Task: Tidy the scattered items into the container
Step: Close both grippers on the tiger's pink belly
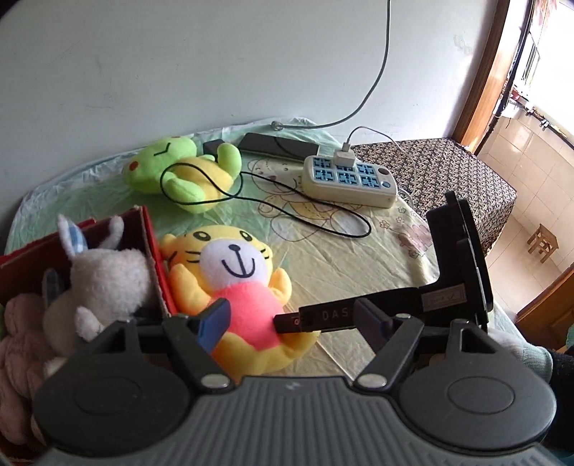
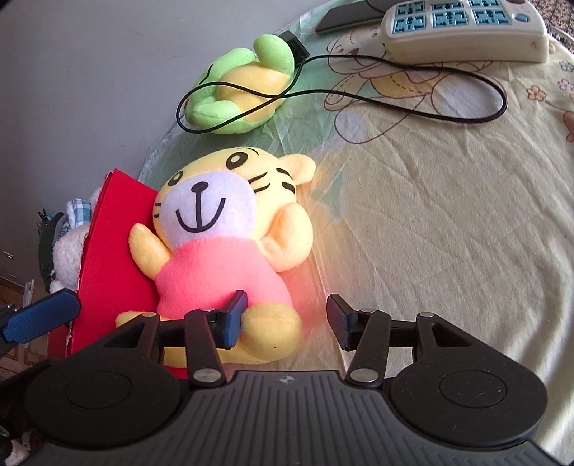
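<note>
A yellow tiger plush (image 1: pixel 229 279) (image 2: pixel 222 251) in a pink shirt lies on its back on the table, against the red box (image 1: pixel 152 247) (image 2: pixel 114 258). The box holds a white rabbit plush (image 1: pixel 104 276) and a pink plush (image 1: pixel 18 333). A green frog plush (image 1: pixel 179 172) (image 2: pixel 244 89) lies farther back with a black cable over it. My left gripper (image 1: pixel 290 322) is open above the tiger's lower body. My right gripper (image 2: pixel 287 322) is open, its fingers either side of the tiger's foot. The right gripper's body shows in the left wrist view (image 1: pixel 459 258).
A white power strip (image 1: pixel 348 179) (image 2: pixel 462 28) with a plugged charger and a black cable (image 1: pixel 305 211) (image 2: pixel 394 104) lie on the cartoon-print tablecloth (image 2: pixel 448 233). A dark flat device (image 1: pixel 278 145) sits near the wall. A patterned bed (image 1: pixel 448 172) stands beyond the table.
</note>
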The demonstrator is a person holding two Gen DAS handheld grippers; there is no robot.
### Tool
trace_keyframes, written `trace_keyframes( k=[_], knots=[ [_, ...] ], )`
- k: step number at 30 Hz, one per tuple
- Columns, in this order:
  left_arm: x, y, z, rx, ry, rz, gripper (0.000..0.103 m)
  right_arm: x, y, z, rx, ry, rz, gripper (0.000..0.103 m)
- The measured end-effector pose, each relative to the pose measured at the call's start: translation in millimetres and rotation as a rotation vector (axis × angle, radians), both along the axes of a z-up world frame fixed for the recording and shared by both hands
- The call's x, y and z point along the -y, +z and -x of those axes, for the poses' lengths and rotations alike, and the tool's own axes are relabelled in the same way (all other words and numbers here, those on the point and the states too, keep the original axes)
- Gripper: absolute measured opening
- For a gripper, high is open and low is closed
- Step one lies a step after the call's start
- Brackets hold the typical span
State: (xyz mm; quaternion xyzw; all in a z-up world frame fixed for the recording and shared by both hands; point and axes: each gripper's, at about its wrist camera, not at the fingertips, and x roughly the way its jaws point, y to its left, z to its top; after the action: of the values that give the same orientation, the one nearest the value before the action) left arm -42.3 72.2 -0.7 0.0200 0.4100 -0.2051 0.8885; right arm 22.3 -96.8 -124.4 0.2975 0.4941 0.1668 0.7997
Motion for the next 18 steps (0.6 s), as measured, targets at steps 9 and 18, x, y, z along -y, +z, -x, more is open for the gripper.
trace_keyframes(
  k=[9,18],
  knots=[
    [6.0,-3.0,8.7,-0.005,-0.031,-0.018,0.081,21.7,6.9,3.0,0.024,-0.013,-0.071,0.022],
    [19.2,-26.3,7.4,-0.132,-0.079,0.073,0.087,72.7,21.7,24.7,0.043,-0.058,-0.004,0.021]
  ],
)
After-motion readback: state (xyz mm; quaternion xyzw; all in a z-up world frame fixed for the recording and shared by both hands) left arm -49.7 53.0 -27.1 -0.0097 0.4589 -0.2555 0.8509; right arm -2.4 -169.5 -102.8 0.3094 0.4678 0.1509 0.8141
